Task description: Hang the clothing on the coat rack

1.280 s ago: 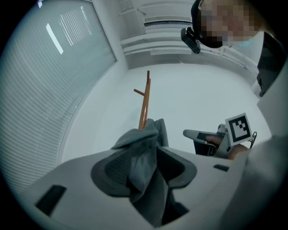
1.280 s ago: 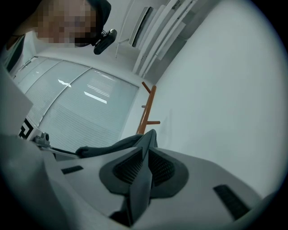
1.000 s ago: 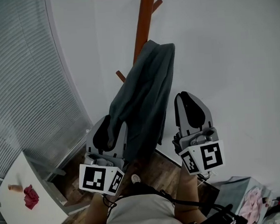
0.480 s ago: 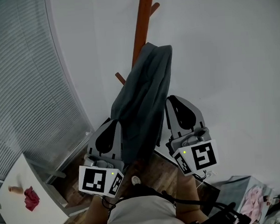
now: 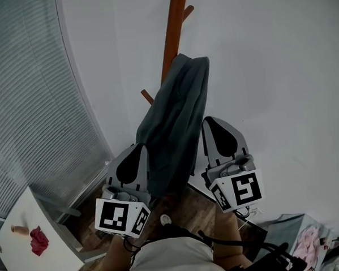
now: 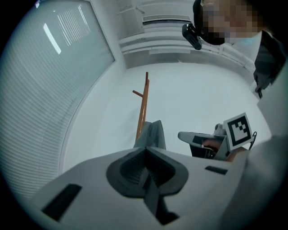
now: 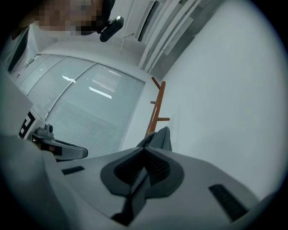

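A dark grey garment [image 5: 177, 120] hangs from the top of the orange-brown coat rack [image 5: 173, 30] and drapes down between my two grippers. My left gripper [image 5: 137, 149] sits just left of the garment's lower part, its jaws shut with nothing between them. The right gripper [image 5: 215, 123] is a little to the right of the cloth, apart from it, also shut and empty. In the left gripper view the garment [image 6: 153, 134] and rack [image 6: 143, 105] stand beyond the jaws [image 6: 145, 149]. The right gripper view shows the garment [image 7: 160, 138] on the rack [image 7: 156, 112] past its tips [image 7: 145, 150].
A window with blinds [image 5: 26, 111] fills the left side and a white wall stands behind the rack. A white table [image 5: 29, 264] at the lower left carries a red cloth [image 5: 38, 238]. A container with pink items [image 5: 308, 244] sits on the floor at the lower right.
Both grippers held folds of the garment earlier; now neither has cloth in its jaws, and both have drawn back a little from the garment, which stays on the rack.
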